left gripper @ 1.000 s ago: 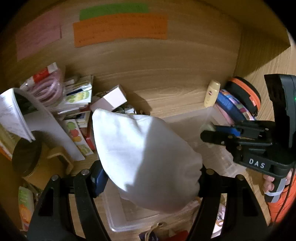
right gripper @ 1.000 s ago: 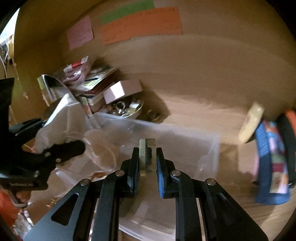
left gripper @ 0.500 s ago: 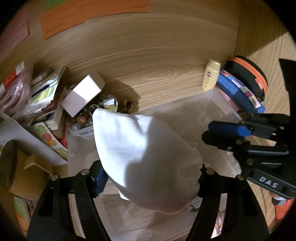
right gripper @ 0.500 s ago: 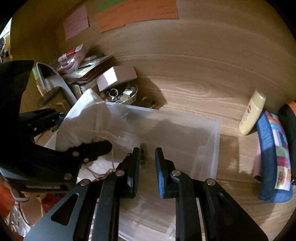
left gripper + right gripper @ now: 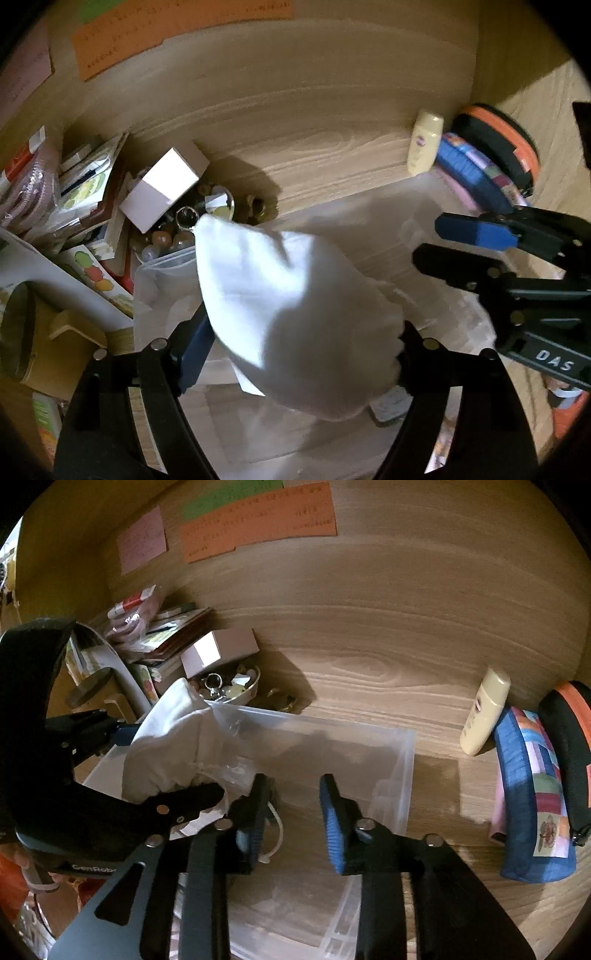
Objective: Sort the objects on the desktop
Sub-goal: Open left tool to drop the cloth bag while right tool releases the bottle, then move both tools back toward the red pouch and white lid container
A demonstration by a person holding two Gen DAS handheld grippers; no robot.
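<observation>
My left gripper (image 5: 299, 336) is shut on a white cloth pouch (image 5: 295, 306) and holds it above the left part of a clear plastic bin (image 5: 162, 269). The pouch also shows in the right wrist view (image 5: 173, 746), with the left gripper (image 5: 162, 771) around it. My right gripper (image 5: 291, 797) is open and empty above the middle of the bin (image 5: 402, 760). It shows from the side in the left wrist view (image 5: 439, 240), to the right of the pouch. A white cord (image 5: 275, 834) lies in the bin under the right gripper.
A small bowl of trinkets (image 5: 232, 690) and a white box (image 5: 218, 651) stand behind the bin, beside stacked booklets (image 5: 92, 181). A cream bottle (image 5: 484, 712), a blue patchwork pouch (image 5: 532, 794) and a black-orange case (image 5: 569, 753) lie at the right. Paper notes (image 5: 255, 520) hang on the back wall.
My right gripper has opened and let go of the small metal piece it held one second ago. The left gripper still holds the pouch, now further over the bin.
</observation>
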